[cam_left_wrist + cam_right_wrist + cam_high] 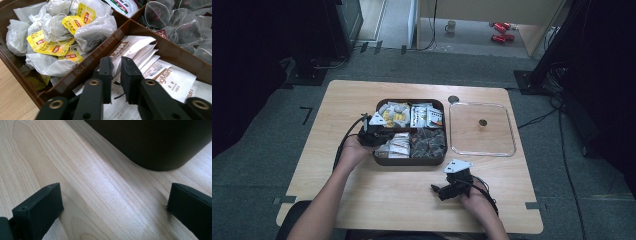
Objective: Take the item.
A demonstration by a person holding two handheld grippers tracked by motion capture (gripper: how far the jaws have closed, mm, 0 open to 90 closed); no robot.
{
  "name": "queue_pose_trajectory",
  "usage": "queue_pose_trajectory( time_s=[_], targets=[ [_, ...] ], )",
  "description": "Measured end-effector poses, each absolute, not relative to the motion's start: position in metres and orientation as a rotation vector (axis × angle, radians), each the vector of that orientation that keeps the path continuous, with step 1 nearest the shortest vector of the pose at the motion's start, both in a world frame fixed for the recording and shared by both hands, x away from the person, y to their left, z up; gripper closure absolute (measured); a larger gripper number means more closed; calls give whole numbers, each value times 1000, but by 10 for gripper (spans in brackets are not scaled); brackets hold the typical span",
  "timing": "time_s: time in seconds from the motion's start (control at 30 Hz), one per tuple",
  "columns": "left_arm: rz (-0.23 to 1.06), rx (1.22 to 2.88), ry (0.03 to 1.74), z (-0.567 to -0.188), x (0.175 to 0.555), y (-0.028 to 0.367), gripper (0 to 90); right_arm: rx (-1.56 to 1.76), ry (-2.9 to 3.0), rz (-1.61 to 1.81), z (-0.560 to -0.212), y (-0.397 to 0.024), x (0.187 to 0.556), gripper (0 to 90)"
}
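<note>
A dark brown tray with four compartments holds tea bags and sachets. My left gripper reaches into its near-left compartment over white paper sachets. In the left gripper view the left gripper has its jaws close together with a narrow gap, and the edge of a white sachet stands in that gap. Yellow-tagged tea bags fill the compartment beyond the divider. My right gripper rests on the table below the tray's near-right corner. In the right gripper view the right gripper is wide open with bare wood between the jaws.
A clear square lid lies on the wooden table to the right of the tray. The tray's dark rounded corner stands just beyond the right gripper. Mesh pyramid tea bags and printed packets fill the other compartments.
</note>
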State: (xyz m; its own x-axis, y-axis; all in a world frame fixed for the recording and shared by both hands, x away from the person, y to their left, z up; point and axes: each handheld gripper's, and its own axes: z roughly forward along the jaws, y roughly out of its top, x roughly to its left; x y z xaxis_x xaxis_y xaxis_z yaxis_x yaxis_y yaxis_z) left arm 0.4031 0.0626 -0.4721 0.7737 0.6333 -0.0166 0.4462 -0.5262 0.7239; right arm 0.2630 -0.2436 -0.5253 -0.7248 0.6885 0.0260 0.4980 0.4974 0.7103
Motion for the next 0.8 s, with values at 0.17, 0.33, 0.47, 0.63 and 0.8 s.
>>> queue_pose_trajectory(
  time_s=[0.17,0.33,0.47,0.63,0.8],
  targets=[
    [315,2227,800,-472,404,62,873,1007,2483,1051,-525,-244,263,0],
    [280,2213,812,-470,405,65,887,1009,2482,1050,-525,-244,263,0],
    [266,2185,835,-465,406,71,892,1010,2481,1050,-525,-244,263,0],
    [249,2159,844,-462,404,75,894,1009,2482,1050,-525,-244,263,0],
    [234,2139,851,-459,403,77,898,1009,2482,1050,-525,-244,263,0]
  ],
)
